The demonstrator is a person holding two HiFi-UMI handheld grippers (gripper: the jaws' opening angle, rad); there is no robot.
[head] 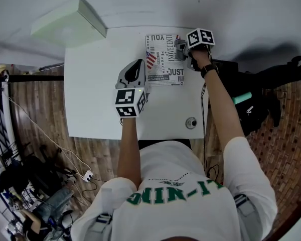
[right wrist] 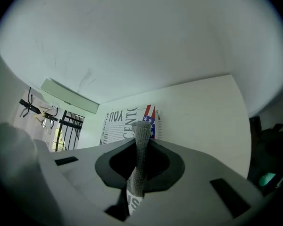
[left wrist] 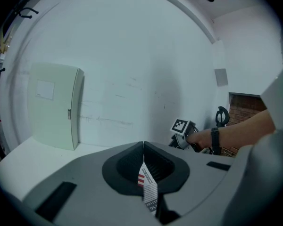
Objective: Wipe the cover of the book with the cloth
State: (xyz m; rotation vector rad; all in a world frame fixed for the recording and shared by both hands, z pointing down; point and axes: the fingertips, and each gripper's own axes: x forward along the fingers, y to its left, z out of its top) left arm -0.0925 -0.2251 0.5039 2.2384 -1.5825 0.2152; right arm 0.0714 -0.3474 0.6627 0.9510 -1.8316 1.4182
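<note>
On the white bench (head: 93, 94) against a white wall, the left tongs (head: 141, 64) pinch the book (head: 163, 59) by its edge. The right tongs (head: 179, 47) clamp a grey cloth (right wrist: 141, 147).

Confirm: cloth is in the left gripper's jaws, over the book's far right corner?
Wrong gripper. The cloth is pinched in the jaws of the right gripper, as the right gripper view shows; the left gripper has none. The rest stands: it is over the far right corner of the book.
</note>
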